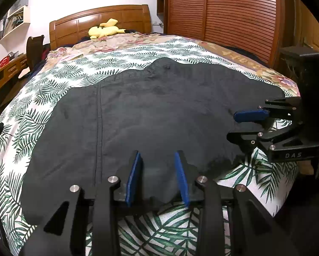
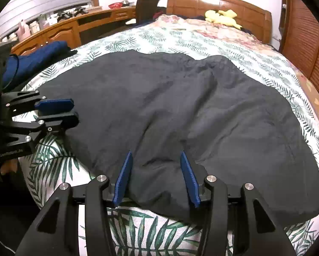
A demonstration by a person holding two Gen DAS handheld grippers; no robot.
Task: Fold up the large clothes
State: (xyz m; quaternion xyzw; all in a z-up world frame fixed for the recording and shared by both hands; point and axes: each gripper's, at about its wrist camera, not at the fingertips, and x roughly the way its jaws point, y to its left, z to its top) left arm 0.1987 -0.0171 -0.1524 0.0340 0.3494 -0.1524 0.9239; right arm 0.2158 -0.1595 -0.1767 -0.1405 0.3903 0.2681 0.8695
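Observation:
A large dark grey garment [image 1: 138,115] lies spread flat on the palm-leaf bedspread [image 1: 52,89]; it also shows in the right wrist view [image 2: 180,111]. My left gripper [image 1: 158,160] is open, its blue pads straddling the garment's near edge. My right gripper [image 2: 155,160] is open too, its pads either side of a raised fold at the near edge. In the left wrist view the right gripper [image 1: 236,125] comes in from the right over the garment's edge. In the right wrist view the left gripper [image 2: 72,113] comes in from the left.
A wooden headboard [image 1: 99,21] with a yellow plush toy [image 1: 105,29] stands at the far end. A slatted wooden wardrobe [image 1: 223,10] lines the right side. A wooden desk [image 2: 63,27] with bottles runs along the left. A blue cloth [image 2: 37,55] lies at the bed's left edge.

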